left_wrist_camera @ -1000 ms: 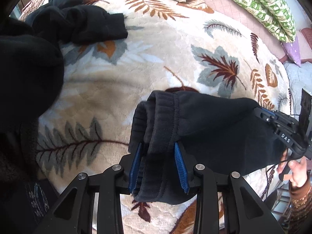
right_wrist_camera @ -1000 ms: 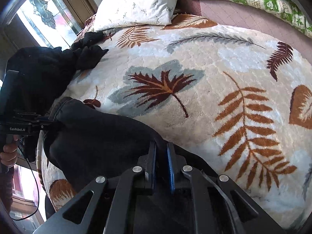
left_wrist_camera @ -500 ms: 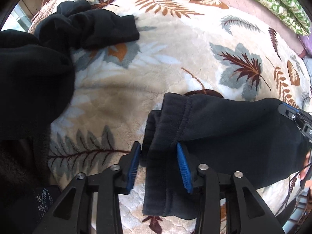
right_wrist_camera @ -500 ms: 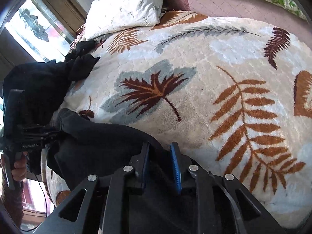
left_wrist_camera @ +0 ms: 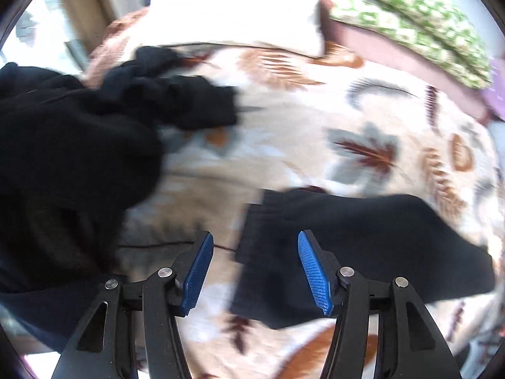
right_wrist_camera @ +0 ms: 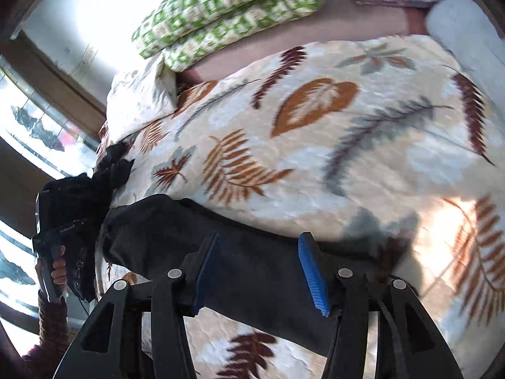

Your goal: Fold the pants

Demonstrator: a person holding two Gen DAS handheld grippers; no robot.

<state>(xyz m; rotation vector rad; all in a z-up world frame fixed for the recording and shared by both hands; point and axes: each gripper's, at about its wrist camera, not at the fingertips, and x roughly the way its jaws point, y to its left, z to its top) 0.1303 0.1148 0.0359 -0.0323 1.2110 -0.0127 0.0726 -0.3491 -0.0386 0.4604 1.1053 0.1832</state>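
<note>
The folded black pants [left_wrist_camera: 363, 246] lie flat on the leaf-patterned blanket [left_wrist_camera: 284, 145]. They also show in the right wrist view [right_wrist_camera: 246, 252]. My left gripper [left_wrist_camera: 255, 271] is open and empty, lifted above the pants' waistband end. My right gripper [right_wrist_camera: 258, 271] is open and empty above the other end of the pants. The left gripper's body [right_wrist_camera: 50, 230], held in a hand, shows at the left of the right wrist view. Both views are blurred by motion.
A pile of other black clothes [left_wrist_camera: 94, 145] lies at the left of the blanket. A white pillow [left_wrist_camera: 240, 15] and a green patterned pillow [right_wrist_camera: 227, 9] lie at the head of the bed. A window [right_wrist_camera: 28, 135] is on the left.
Both grippers have opened and let go of the pants, then lifted back. The pants now lie flat on the blanket.
</note>
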